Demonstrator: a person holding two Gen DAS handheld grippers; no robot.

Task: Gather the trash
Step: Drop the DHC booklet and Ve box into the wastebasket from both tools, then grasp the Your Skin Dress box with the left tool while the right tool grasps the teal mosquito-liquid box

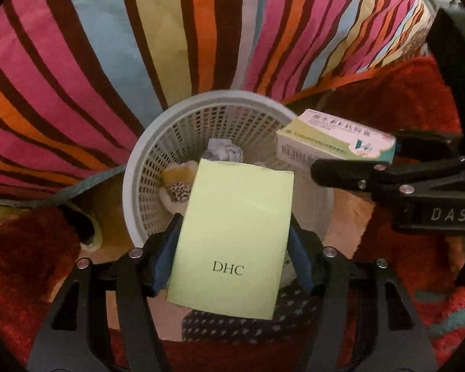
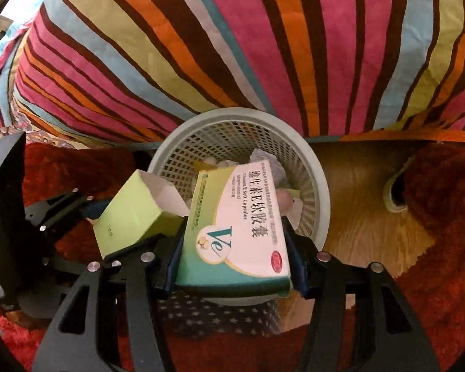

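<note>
My left gripper (image 1: 232, 248) is shut on a pale green DHC box (image 1: 232, 241) and holds it over the near rim of a grey lattice waste basket (image 1: 158, 161). My right gripper (image 2: 232, 245) is shut on a white and green Ve capsule box (image 2: 238, 232) above the same basket (image 2: 313, 173). The Ve box (image 1: 334, 139) and right gripper (image 1: 353, 158) show at the right of the left wrist view. The DHC box (image 2: 133, 217) and left gripper (image 2: 108, 232) show at the left of the right wrist view. Crumpled paper (image 1: 223, 152) and other scraps lie in the basket.
A striped bedcover (image 1: 170, 31) hangs right behind the basket. A red shaggy rug (image 2: 443, 232) covers the floor around it, with bare wood floor (image 2: 362, 217) to the right. A dark star-patterned cloth (image 1: 248, 325) lies below the grippers. A slipper (image 2: 393, 192) sits at the right.
</note>
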